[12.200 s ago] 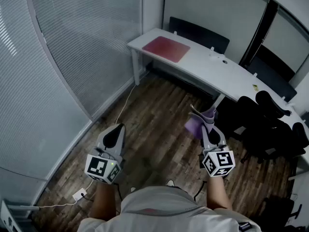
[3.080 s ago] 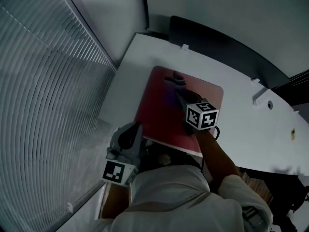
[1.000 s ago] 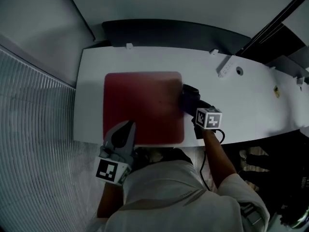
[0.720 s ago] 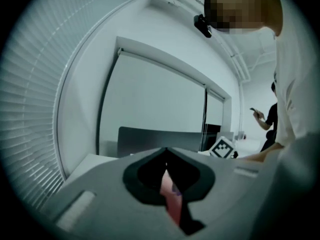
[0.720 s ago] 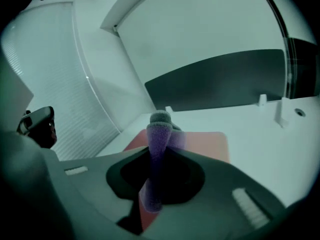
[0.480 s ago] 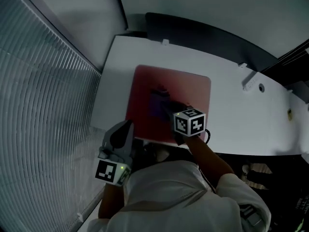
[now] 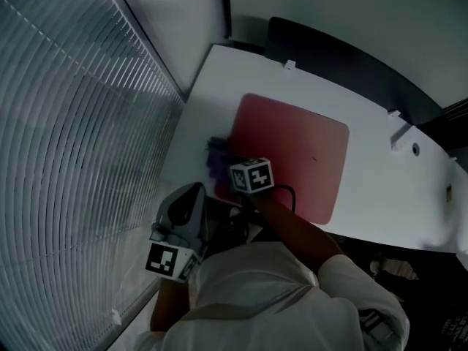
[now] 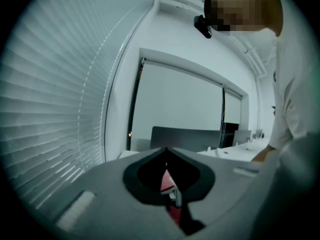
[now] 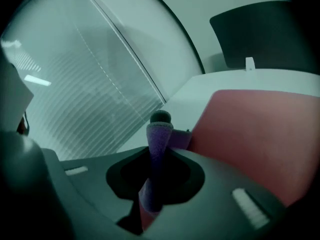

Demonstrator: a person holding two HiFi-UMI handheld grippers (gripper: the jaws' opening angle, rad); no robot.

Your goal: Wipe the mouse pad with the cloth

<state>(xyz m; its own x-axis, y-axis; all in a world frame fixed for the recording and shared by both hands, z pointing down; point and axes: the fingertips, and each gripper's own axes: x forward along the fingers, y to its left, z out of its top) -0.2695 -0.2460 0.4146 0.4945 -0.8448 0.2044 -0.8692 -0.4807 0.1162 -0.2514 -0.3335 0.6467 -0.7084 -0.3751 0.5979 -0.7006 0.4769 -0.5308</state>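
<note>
A dark red mouse pad lies on the white desk; it also fills the right of the right gripper view. My right gripper is shut on a purple cloth, pressed at the pad's left edge. In the right gripper view the cloth stands up between the closed jaws. My left gripper hangs off the desk's near edge, below the pad, shut and holding nothing. In its own view the left gripper shows jaws meeting in front of a red sliver of pad.
Slatted window blinds run along the left, close to the desk end. A dark partition panel backs the desk. A small white fitting and a cable port sit on the desk top. My torso fills the bottom of the head view.
My right gripper has swept the cloth leftward across the pad, from its middle to its left edge. The head view has swung too. The left gripper has stayed in place.
</note>
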